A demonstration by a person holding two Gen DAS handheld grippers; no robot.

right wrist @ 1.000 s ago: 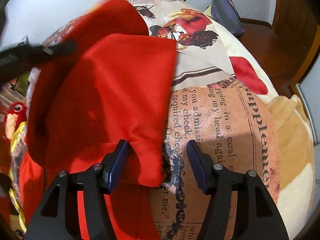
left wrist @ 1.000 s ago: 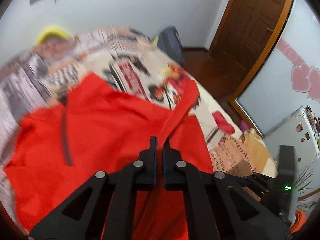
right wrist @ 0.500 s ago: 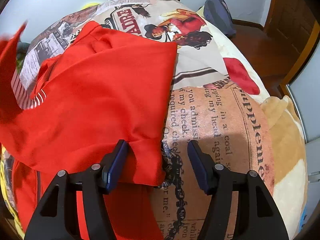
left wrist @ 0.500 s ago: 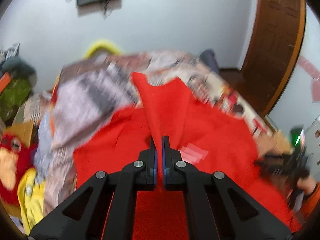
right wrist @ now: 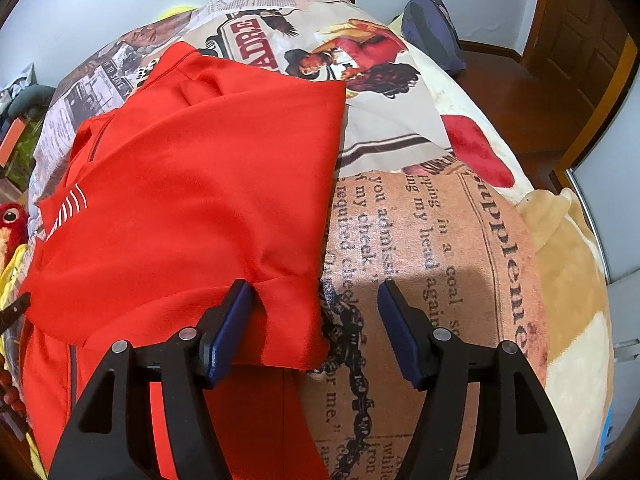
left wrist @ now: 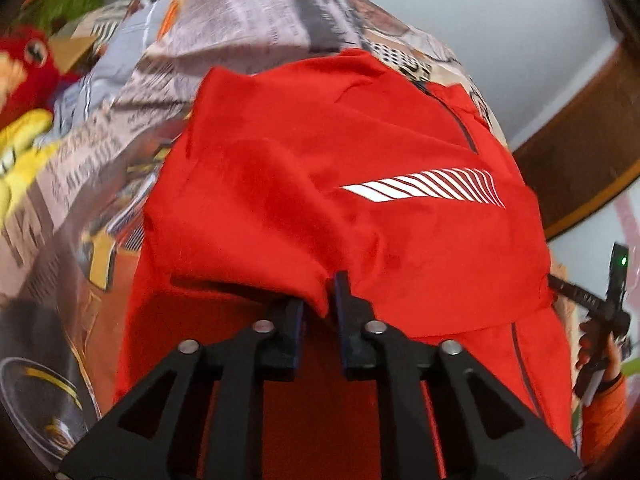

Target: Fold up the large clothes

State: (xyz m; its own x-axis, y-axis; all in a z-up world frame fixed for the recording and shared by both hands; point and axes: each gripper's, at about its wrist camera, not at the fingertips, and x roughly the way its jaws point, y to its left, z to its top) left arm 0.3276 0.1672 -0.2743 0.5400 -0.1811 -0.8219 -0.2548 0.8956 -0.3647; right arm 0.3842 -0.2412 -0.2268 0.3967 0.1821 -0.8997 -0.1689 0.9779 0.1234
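A large red jacket (left wrist: 320, 160) with a white striped mark (left wrist: 424, 188) and a dark zip lies on the printed bedspread (left wrist: 100, 152), folded over on itself. My left gripper (left wrist: 320, 300) has its jaws slightly parted with a corner of the red fabric between them, low over the jacket. In the right wrist view the same jacket (right wrist: 200, 184) covers the left half. My right gripper (right wrist: 316, 312) is open; its left finger (right wrist: 232, 320) rests on the jacket's near corner, its right finger over bare bedspread (right wrist: 440, 240).
A red and yellow plush toy (left wrist: 24, 80) sits at the bed's left edge. A dark bag (right wrist: 432, 28) lies at the far end of the bed, a wooden door (right wrist: 580, 32) beyond. A beige plush blanket (right wrist: 568, 280) hangs on the right side.
My left gripper has carried the red sleeve across and down onto the jacket, and its jaws have parted slightly. My right gripper has stayed open in place on the near corner.
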